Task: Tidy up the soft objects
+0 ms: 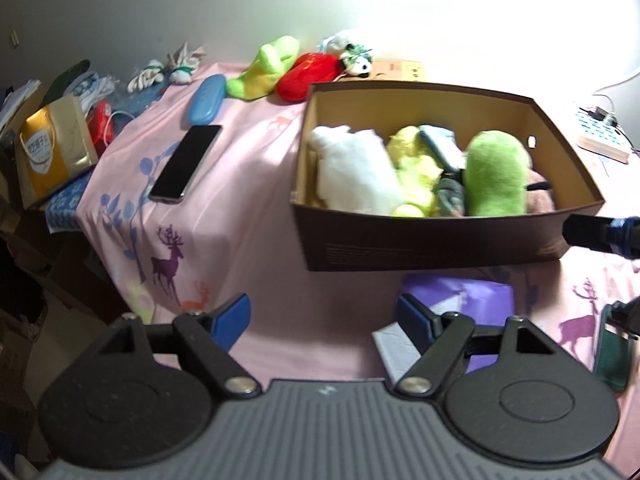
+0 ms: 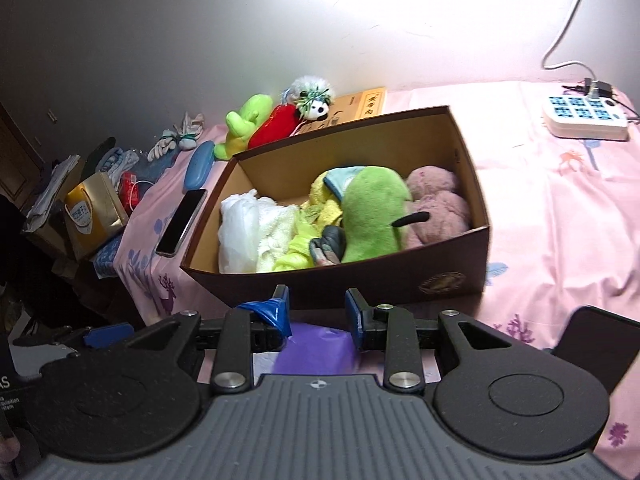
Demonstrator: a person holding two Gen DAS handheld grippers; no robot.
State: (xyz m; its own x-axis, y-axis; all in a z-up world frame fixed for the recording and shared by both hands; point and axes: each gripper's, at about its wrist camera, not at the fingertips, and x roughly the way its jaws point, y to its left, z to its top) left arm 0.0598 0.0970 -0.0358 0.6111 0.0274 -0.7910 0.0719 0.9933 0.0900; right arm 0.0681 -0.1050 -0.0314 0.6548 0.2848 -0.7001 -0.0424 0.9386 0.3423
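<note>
Pink deer-print cloth [image 2: 552, 216] covers the whole work surface under both grippers.

Brown cardboard box [image 2: 400, 280] sits on the cloth just beyond the right gripper's jaws, open top facing up; from the left gripper it lies ahead and to the right of the jaws. The soft objects are packed inside: white fluffy cloth [image 1: 356, 168] at the left end, yellow-green cloth [image 2: 304, 236] beside it, a grey soft piece [image 2: 330, 246] toward the near wall, green plush [image 2: 374, 216] lying lengthwise right of centre, pink plush [image 2: 438, 204] against the right end wall.

More soft toys remain outside, beyond the box's far left corner by the wall: lime plush [image 1: 264, 68], red plush [image 1: 308, 74] touching it, small panda-faced plush [image 1: 358, 62] next to the red one.

Purple sheet [image 1: 472, 300] lies flat on the cloth, directly beneath the right jaws and under the left gripper's right finger.

Black phone [image 1: 186, 164] lies face up ahead-left of the left jaws, with a blue oval case [image 1: 206, 100] farther off.

White power strip [image 2: 584, 116] is far ahead-right of the right jaws.

Left gripper [image 1: 322, 320]: jaws spread wide, nothing between them.

Right gripper [image 2: 316, 306]: jaws parted by a narrow gap, nothing gripped; blue tape hangs loose from the left finger.
</note>
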